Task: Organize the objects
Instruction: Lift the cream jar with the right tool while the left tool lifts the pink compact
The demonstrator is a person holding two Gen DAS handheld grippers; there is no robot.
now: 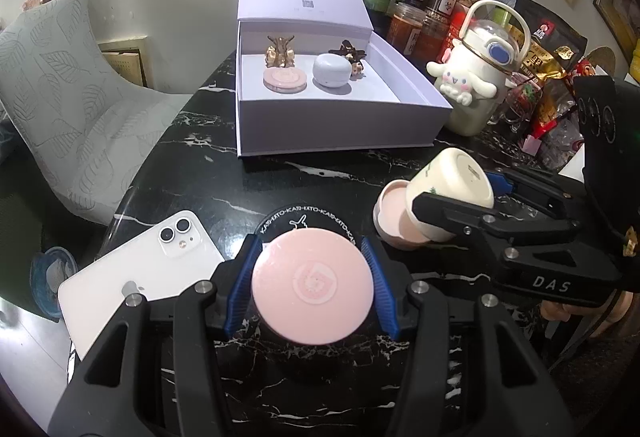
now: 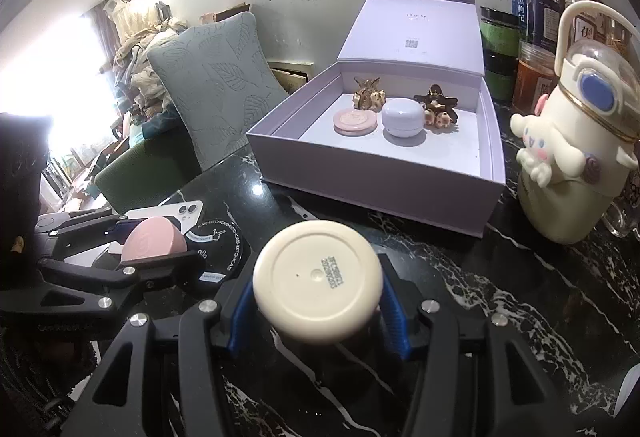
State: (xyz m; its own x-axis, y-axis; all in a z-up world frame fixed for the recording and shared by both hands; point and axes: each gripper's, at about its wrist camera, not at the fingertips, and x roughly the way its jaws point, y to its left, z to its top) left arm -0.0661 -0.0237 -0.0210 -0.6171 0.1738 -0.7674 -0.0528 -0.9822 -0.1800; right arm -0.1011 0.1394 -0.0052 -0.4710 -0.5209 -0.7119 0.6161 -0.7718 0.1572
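The left gripper (image 1: 313, 291) has its blue-padded fingers (image 1: 240, 291) drawn in narrow on the rim of a pink round lid (image 1: 313, 287), one pad at nine o'clock and one at three o'clock of the disc; the lid faces the camera, above a black round coaster (image 1: 306, 219) printed with white letters; a white phone (image 1: 132, 277) lies face down at the lid's nine o'clock on the black marble tabletop (image 1: 304, 177).

The right gripper (image 2: 318, 287) is likewise closed narrow, its fingers (image 2: 394, 321) pressing both sides of a cream jar (image 2: 318, 279) held bottom-up toward the camera; in the left wrist view the jar tilts with its open pink-lined mouth (image 1: 394, 219) toward the tabletop, though whether the mouth touches the surface I cannot tell.

At twelve o'clock stands an open lilac box (image 1: 332, 125), lid raised against the wall; inside sit a pink compact (image 1: 285, 78), a pale round case (image 1: 331, 71) and two hair claws (image 1: 281, 51), the darker one partly hidden behind the case.

A white character bottle (image 1: 478, 77) stands at the box's three o'clock, covering part of the jars behind it; their labels are too small to read. The print on the jar's base is blurred; both gripper bodies are cut off by the lower edge.
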